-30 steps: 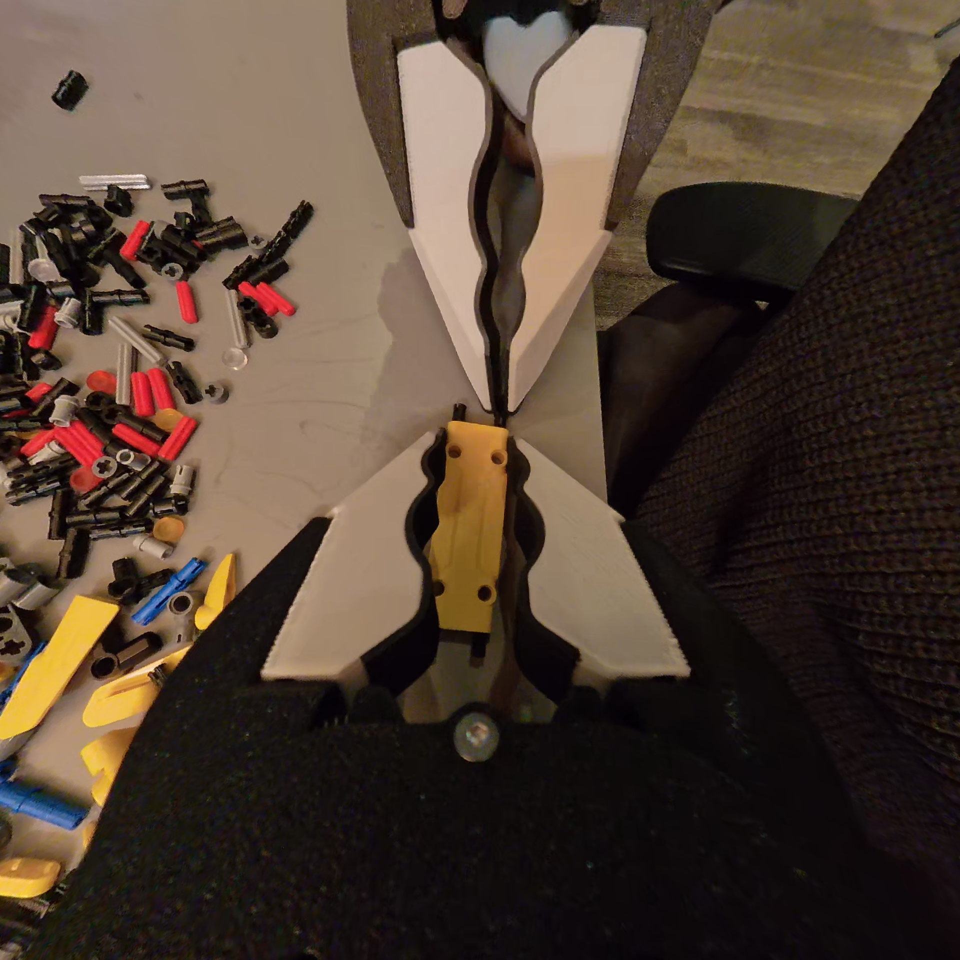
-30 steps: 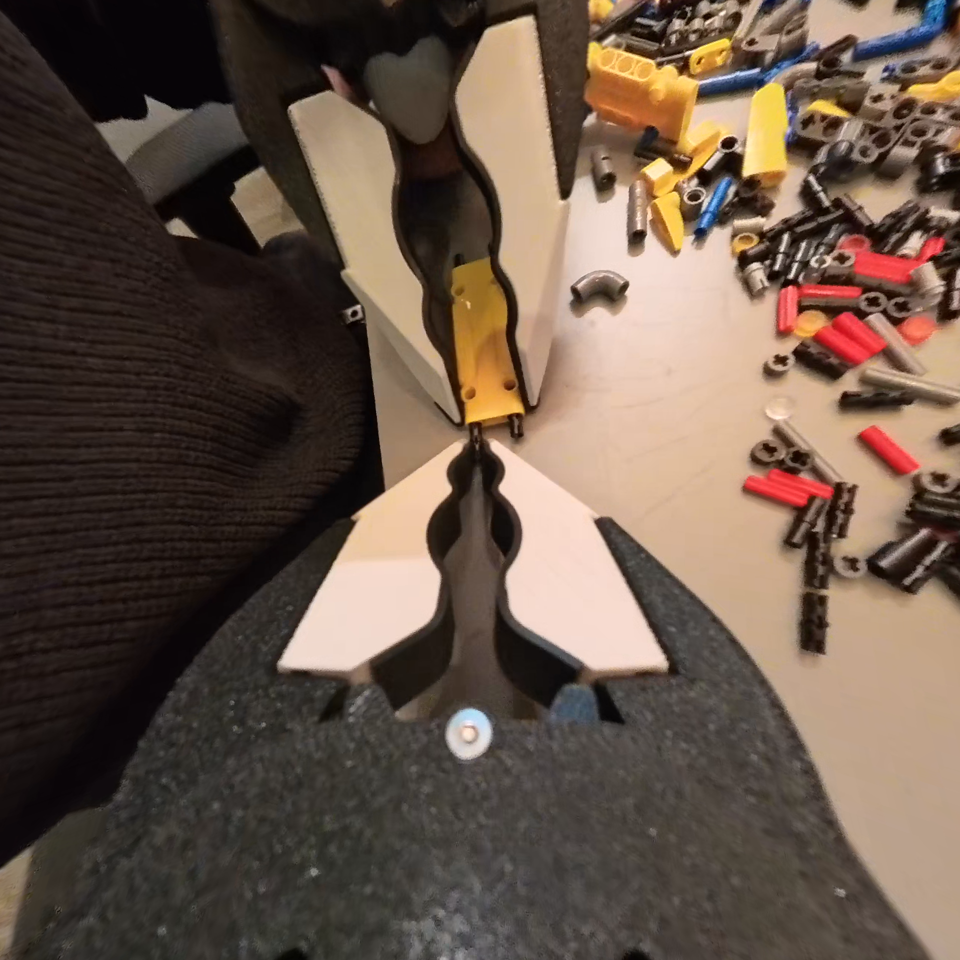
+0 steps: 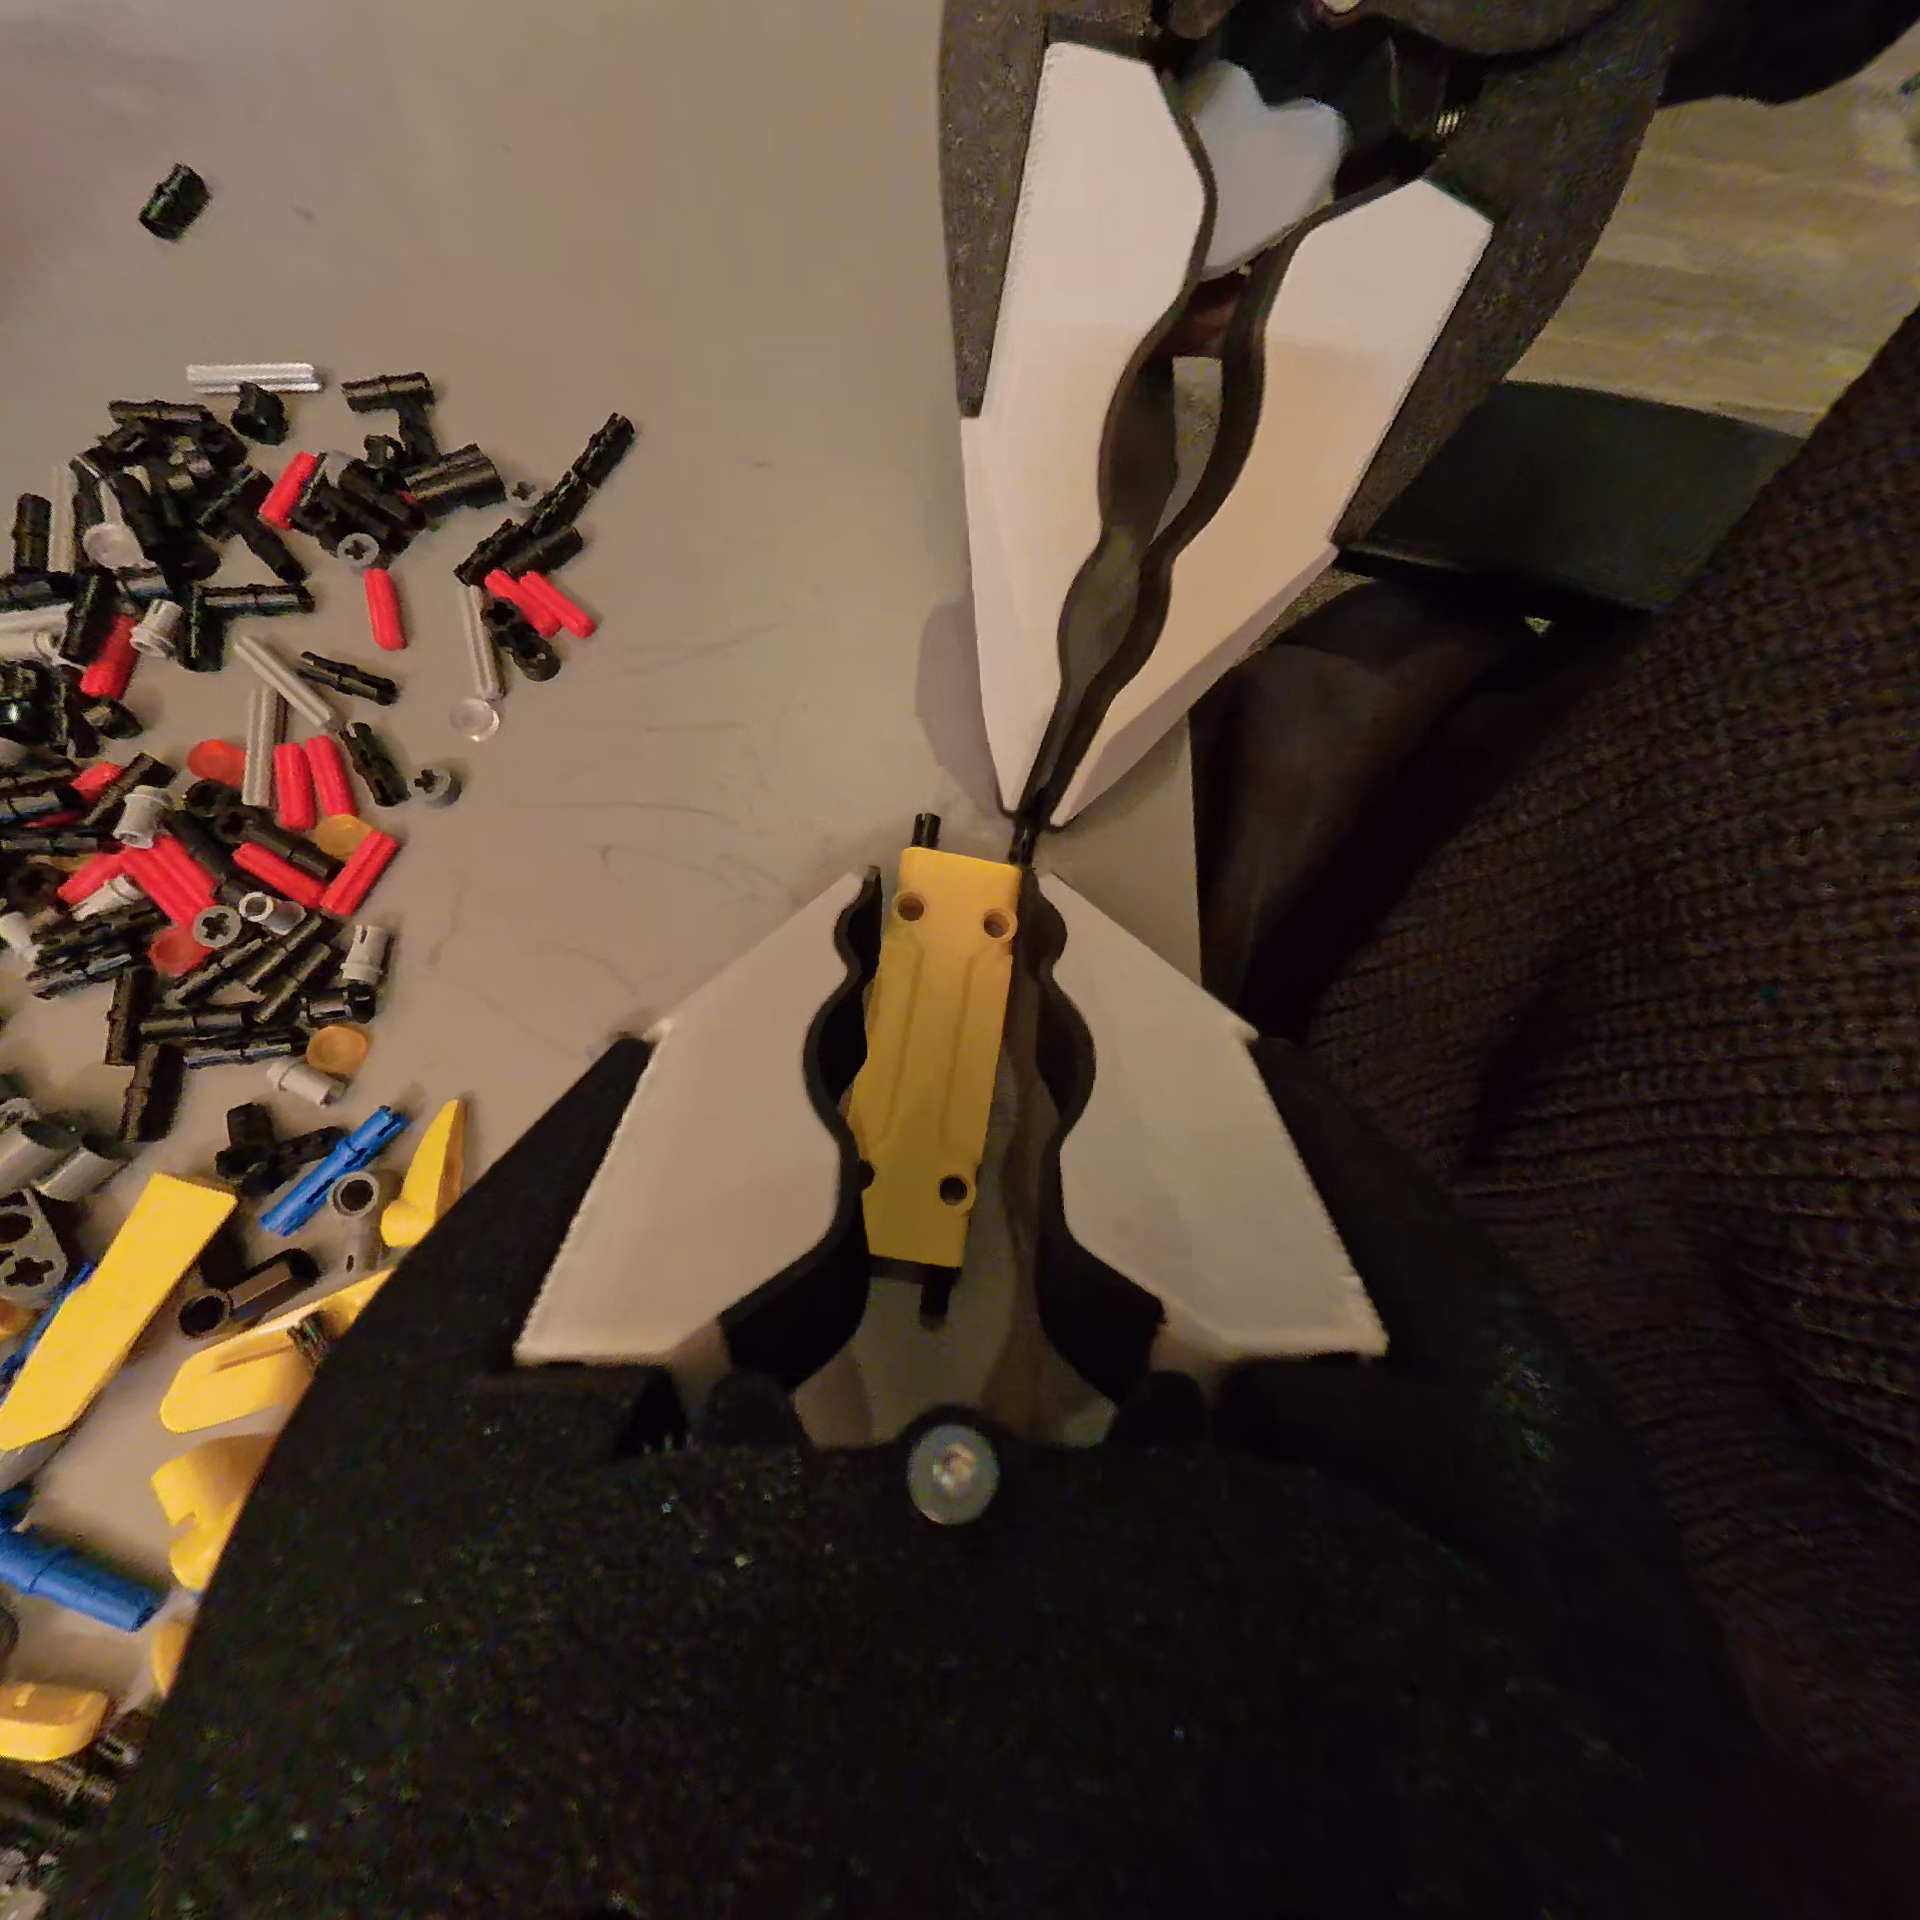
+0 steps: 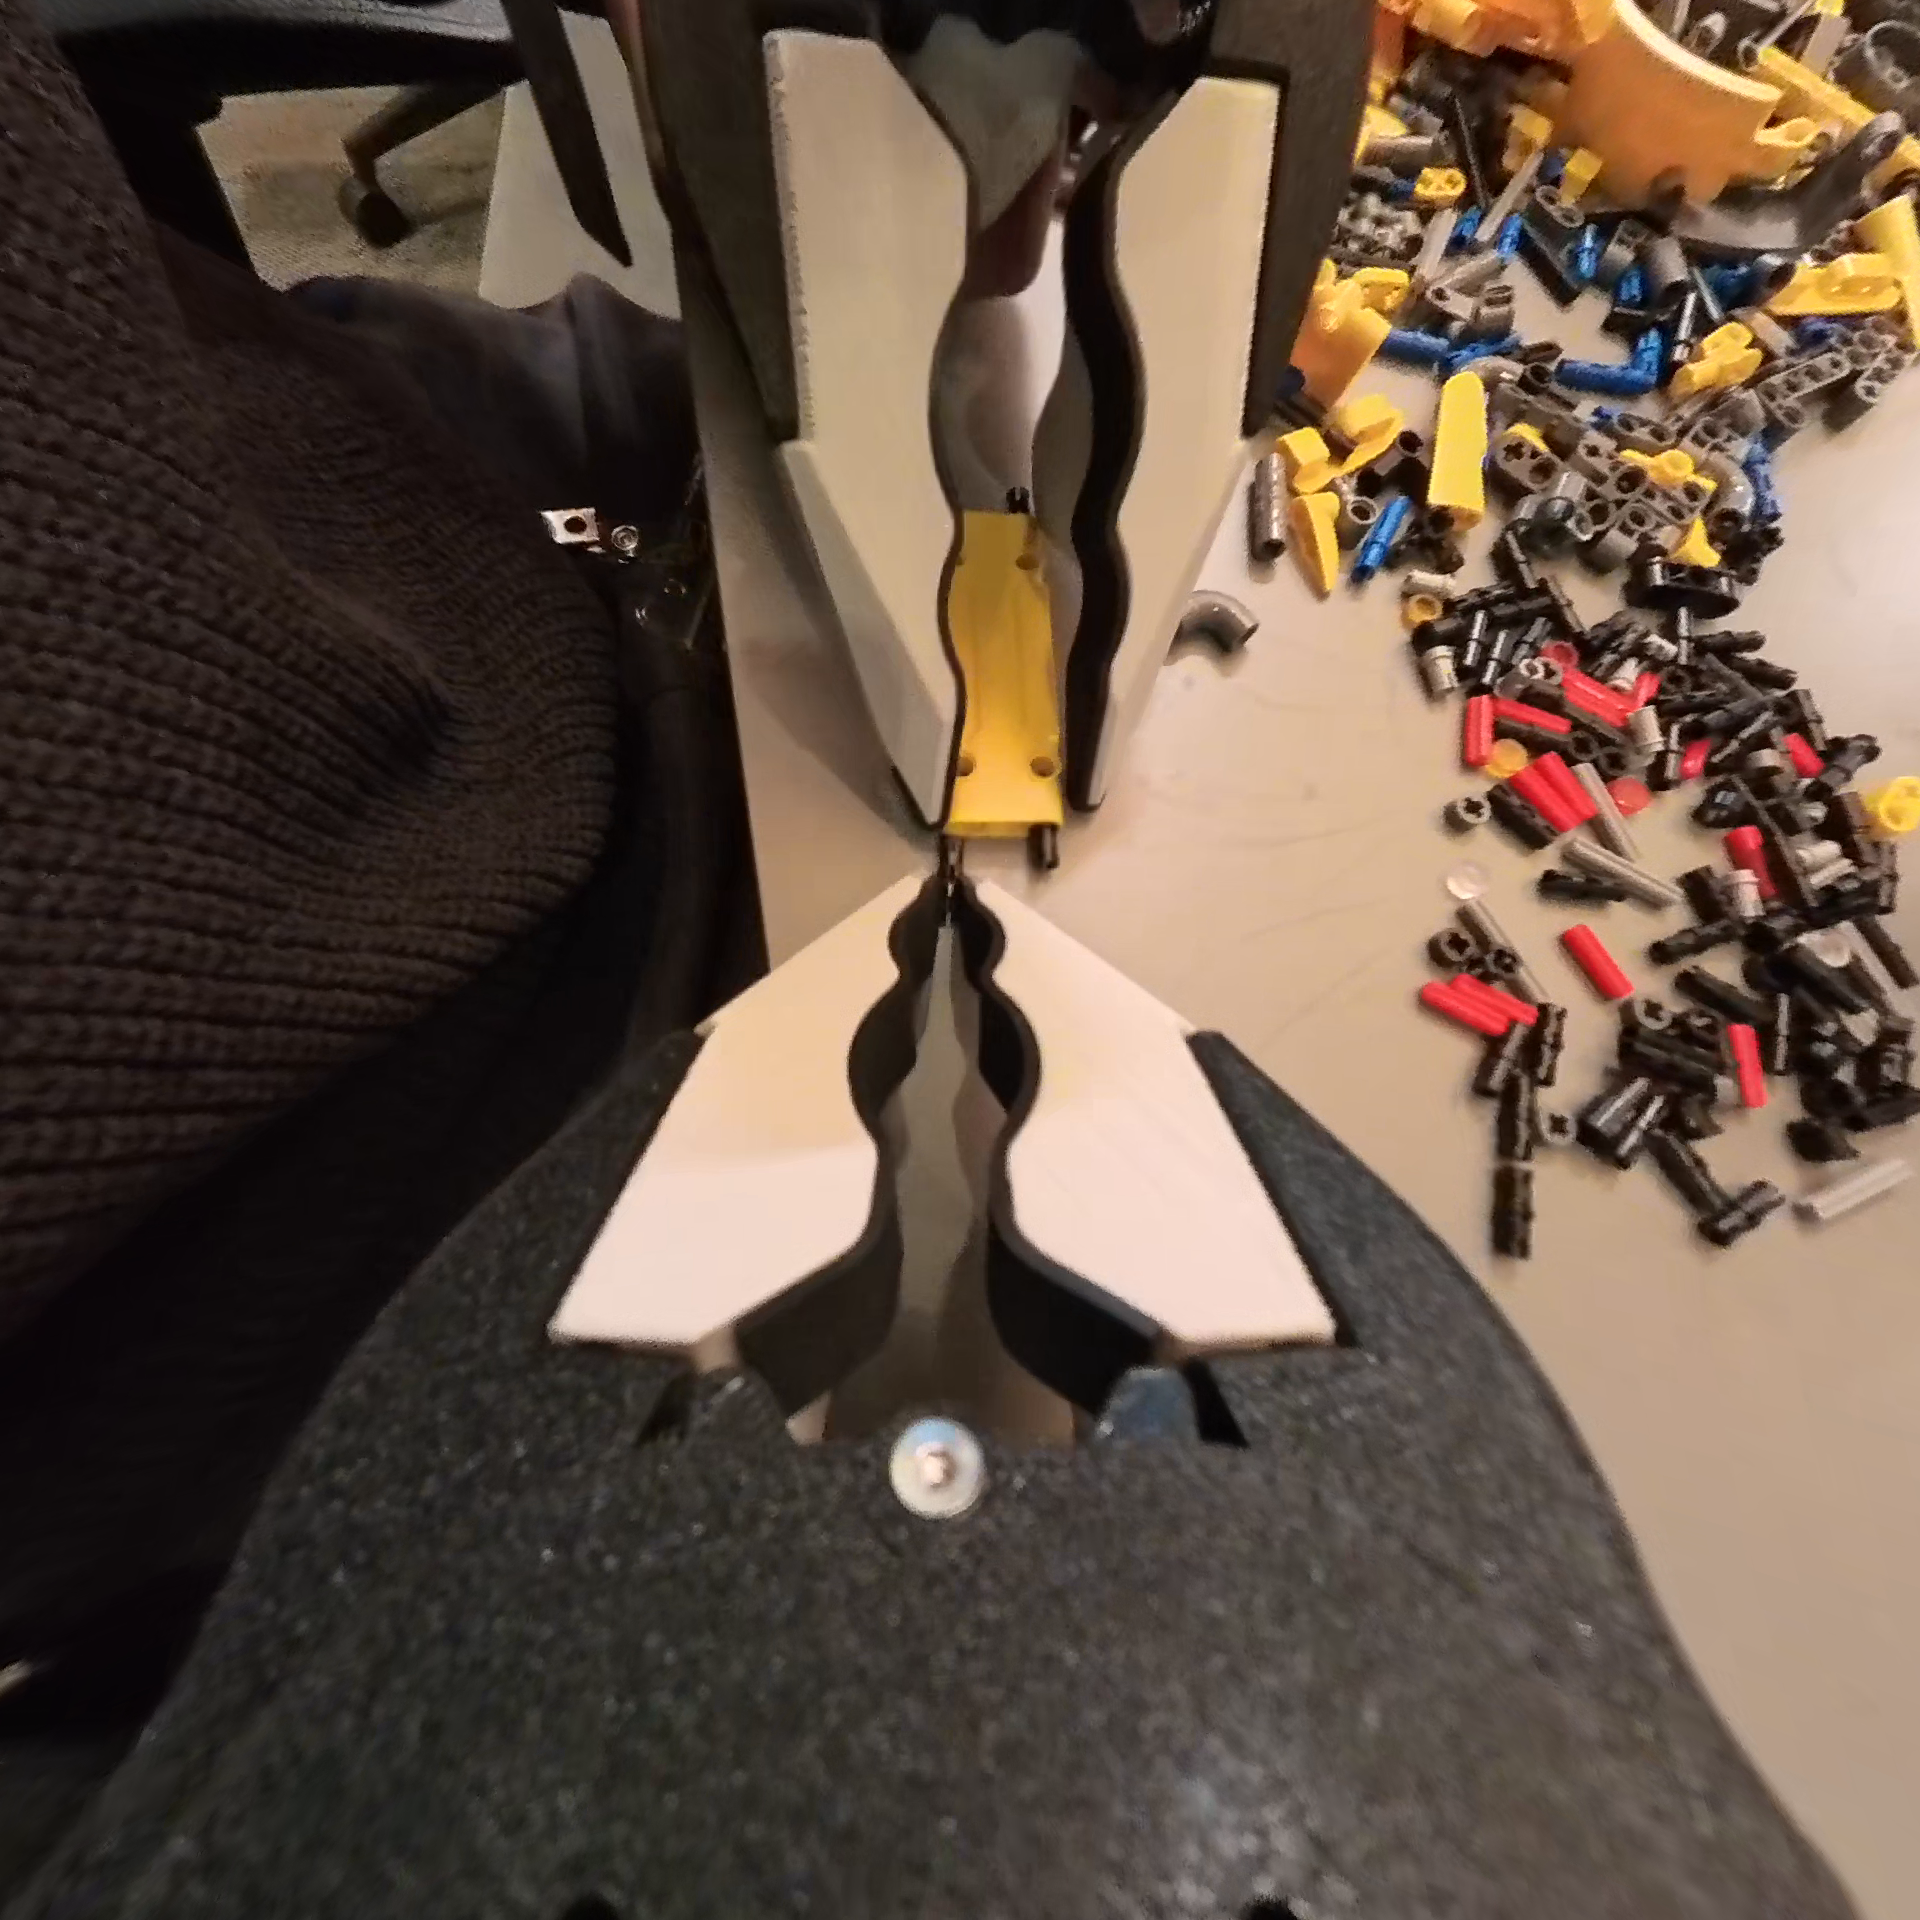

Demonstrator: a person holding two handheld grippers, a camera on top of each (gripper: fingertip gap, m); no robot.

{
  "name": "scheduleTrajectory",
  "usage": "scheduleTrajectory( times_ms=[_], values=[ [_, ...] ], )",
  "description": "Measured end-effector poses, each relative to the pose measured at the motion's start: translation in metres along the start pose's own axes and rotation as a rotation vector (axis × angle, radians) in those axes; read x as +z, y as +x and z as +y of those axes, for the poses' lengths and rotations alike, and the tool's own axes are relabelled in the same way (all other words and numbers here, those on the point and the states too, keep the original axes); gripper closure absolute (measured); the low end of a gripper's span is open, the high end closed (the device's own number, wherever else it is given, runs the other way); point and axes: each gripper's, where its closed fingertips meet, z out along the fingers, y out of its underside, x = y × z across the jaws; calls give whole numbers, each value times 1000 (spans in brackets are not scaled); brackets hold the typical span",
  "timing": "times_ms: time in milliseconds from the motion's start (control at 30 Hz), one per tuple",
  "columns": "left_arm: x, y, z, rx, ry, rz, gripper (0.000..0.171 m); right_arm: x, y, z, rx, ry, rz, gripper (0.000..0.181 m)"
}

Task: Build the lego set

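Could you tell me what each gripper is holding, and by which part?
Left gripper clamps the flat yellow plastic panel by its long edges. Right gripper pinches a small black pin at the panel's end.

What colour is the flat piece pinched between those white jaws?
Yellow. The flat piece shows best in the left wrist view, held by the left gripper.

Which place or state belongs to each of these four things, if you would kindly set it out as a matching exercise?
Things:
1. left claw
2. right claw
3. grey elbow piece
4. red pins

Places or states:
a. shut on a thin black pin at its very tips
b. mixed in among black pieces on the table
c. shut on the yellow panel
d. lying on the table, just beside a finger of the left claw

Pairs: 1-c, 2-a, 3-d, 4-b
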Motion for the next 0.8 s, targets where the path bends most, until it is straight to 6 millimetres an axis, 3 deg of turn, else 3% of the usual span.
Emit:
scheduleTrajectory(
  times_ms=[133, 267, 433, 500, 633, 700, 800],
  values=[
    [-7, -2, -5, 33, 45, -64, 133, -9, 1, 0, 28, 34, 46, 178],
    [-26, 0, -28, -81, 223, -81, 132, -23, 3, -18, 64, 197, 105, 178],
    [-52, 14, -50, -456, 474, 188, 132, -39, 8, -43, 61, 426, 272, 178],
    [-61, 23, -54, -532, 526, 323, 132, -41, 6, -50, 48, 488, 325, 177],
    [-59, 31, -49, -582, 526, 345, 133, -39, -4, -63, -8, 533, 386, 177],
    [-56, 38, -48, -588, 518, 348, 137, -40, -9, -68, -39, 528, 406, 177],
    [-59, 44, -52, -599, 583, 358, 163, -40, -15, -75, -89, 520, 420, 177]
  ],
)
